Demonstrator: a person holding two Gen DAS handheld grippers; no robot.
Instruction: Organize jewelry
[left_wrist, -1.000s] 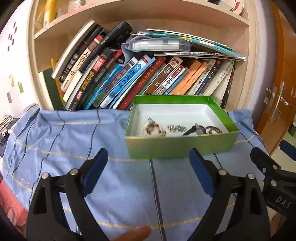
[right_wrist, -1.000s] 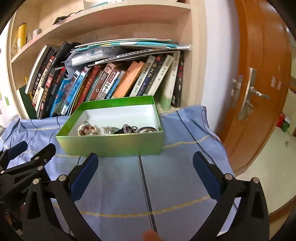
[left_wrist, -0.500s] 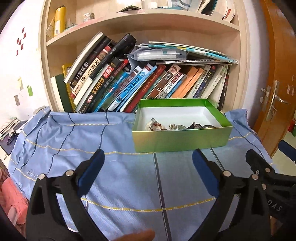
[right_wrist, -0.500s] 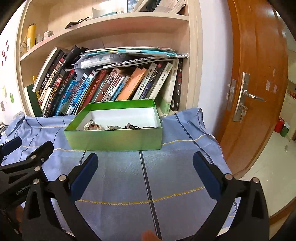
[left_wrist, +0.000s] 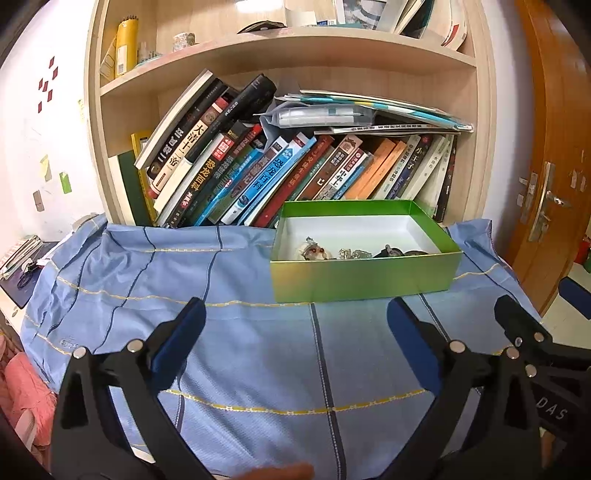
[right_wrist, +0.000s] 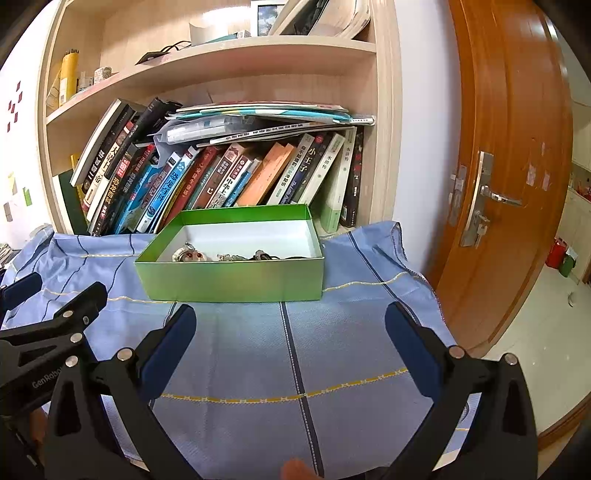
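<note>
Holding jewelry (left_wrist: 354, 253), the green box (left_wrist: 364, 275) faces 2 wide-open, empty grippers (left_wrist: 295, 325) (right_wrist: 290, 325).

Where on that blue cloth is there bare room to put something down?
The blue cloth is bare left of the green box, out to its left edge, and in front of the box up to the open fingers. The box floor is bare behind the jewelry. The bookshelf behind is crammed.
</note>
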